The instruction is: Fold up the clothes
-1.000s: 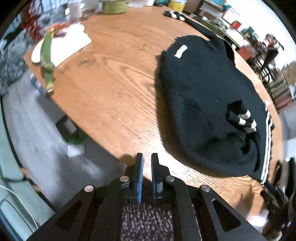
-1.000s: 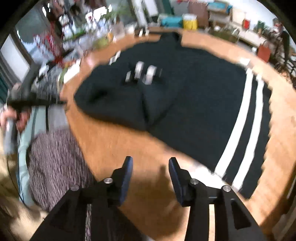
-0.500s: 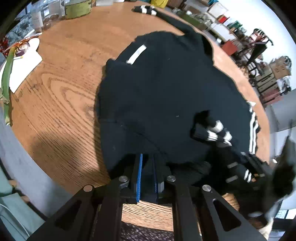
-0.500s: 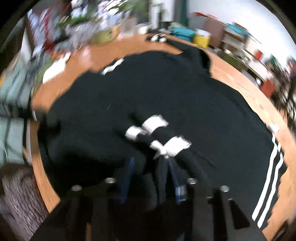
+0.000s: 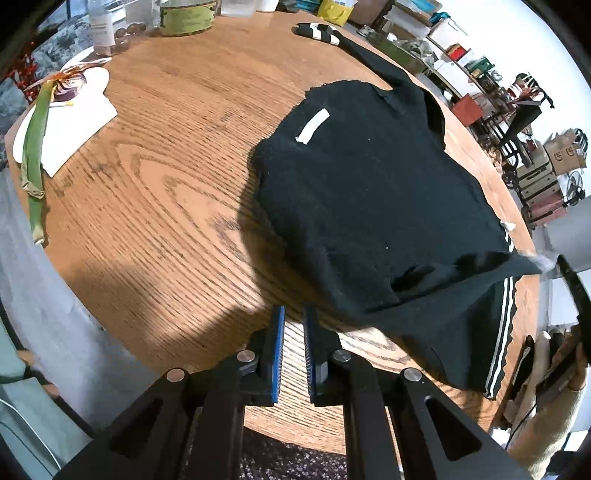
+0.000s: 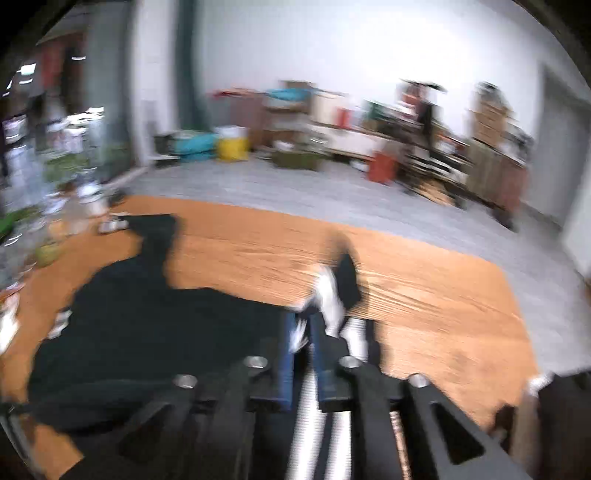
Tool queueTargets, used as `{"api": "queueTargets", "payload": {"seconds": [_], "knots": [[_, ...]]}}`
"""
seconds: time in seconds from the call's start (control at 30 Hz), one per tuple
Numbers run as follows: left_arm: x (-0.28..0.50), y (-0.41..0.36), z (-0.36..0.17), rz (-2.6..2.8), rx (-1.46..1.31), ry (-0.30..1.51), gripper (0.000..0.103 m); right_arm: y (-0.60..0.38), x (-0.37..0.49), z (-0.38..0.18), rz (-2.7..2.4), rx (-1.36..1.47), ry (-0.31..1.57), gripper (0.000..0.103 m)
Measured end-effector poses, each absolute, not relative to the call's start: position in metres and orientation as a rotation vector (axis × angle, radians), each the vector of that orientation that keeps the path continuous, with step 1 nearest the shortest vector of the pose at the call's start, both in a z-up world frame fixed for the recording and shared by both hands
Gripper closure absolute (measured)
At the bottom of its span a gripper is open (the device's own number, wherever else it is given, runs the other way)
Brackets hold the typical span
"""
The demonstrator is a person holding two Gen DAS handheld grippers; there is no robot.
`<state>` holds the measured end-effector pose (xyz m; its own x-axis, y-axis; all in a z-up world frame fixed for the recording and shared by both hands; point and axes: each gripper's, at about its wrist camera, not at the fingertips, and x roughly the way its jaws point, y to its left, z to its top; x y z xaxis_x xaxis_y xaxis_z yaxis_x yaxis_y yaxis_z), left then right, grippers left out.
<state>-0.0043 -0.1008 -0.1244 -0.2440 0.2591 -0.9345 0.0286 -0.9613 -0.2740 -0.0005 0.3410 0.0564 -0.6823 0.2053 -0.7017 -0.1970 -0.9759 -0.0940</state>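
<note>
A black sweater (image 5: pixel 369 199) lies on the round wooden worktop (image 5: pixel 166 192), spread over its right half in the left wrist view. A white tag (image 5: pixel 313 125) shows on the fabric near the far left edge of the garment. One sleeve (image 5: pixel 354 44) stretches away toward the far rim, ending in a black-and-white striped cuff (image 5: pixel 318 32). Along the near right side, a fold of the cloth is lifted off the wood, and beneath it white stripes (image 5: pixel 502 332) run down the lower layer toward the worktop's edge.

The left tongs (image 5: pixel 293 325) hover just above the wood at the near hem of the sweater, their blue-lined pads close together with a narrow gap and nothing between them. The right tongs (image 6: pixel 303 332) are pressed together on the sweater's cloth, with a white-striped bit of fabric (image 6: pixel 328 299) bunched at their tips; this view is heavily blurred, so the exact part held cannot be told. The same tongs appear as a dark blurred shape at the right edge of the left wrist view, at the raised fold.

On the far left of the worktop lie a white sheet of paper (image 5: pixel 74 129) and a long green stalk (image 5: pixel 35 147) across it. A jar (image 5: pixel 188 16) and a bottle (image 5: pixel 101 22) stand at the far rim. Beyond, a cluttered room with boxes (image 5: pixel 565 155) and furniture is visible.
</note>
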Motion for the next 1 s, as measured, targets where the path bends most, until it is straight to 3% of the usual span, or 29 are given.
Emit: {"api": "queueTargets", "payload": {"seconds": [0.03,0.27,0.4,0.43,0.47,0.53,0.7,0.8,0.9,0.93,0.97,1.0], "knots": [[-0.004,-0.1,-0.125,2.332,-1.831,-0.355,0.093,0.338,0.004,0.052,2.72,-1.175,-0.019,0.046],[-0.01,-0.09,-0.131,2.286,-1.819,-0.4,0.093,0.302,0.042,0.015,2.888,-1.546,-0.081,0.046],[-0.022,-0.099,-0.132,2.29,-1.778,-0.615,0.091,0.245,0.08,-0.012,3.036,-1.776,-0.227,0.046],[-0.025,-0.102,-0.133,2.293,-1.776,-0.663,0.083,0.229,0.088,-0.018,3.069,-1.801,-0.288,0.046],[-0.027,-0.103,-0.136,2.28,-1.782,-0.7,0.068,0.214,0.092,-0.023,3.099,-1.81,-0.351,0.046],[-0.029,-0.106,-0.141,2.249,-1.79,-0.777,0.053,0.184,0.097,-0.031,3.152,-1.805,-0.48,0.046],[-0.025,-0.117,-0.138,2.18,-1.722,-0.911,0.05,0.138,0.086,-0.044,3.218,-1.841,-0.505,0.046],[-0.024,-0.116,-0.133,2.157,-1.685,-0.954,0.05,0.132,0.08,-0.047,3.213,-1.826,-0.502,0.052],[-0.025,-0.119,-0.132,2.146,-1.66,-1.011,0.05,0.126,0.075,-0.05,3.209,-1.81,-0.499,0.065],[-0.022,-0.122,-0.131,2.151,-1.655,-1.024,0.05,0.124,0.073,-0.051,3.207,-1.805,-0.498,0.073],[-0.024,-0.123,-0.131,2.157,-1.651,-1.032,0.05,0.122,0.071,-0.052,3.205,-1.8,-0.497,0.089],[-0.024,-0.124,-0.131,2.166,-1.646,-1.041,0.051,0.123,0.071,-0.052,3.211,-1.819,-0.468,0.095]]}}
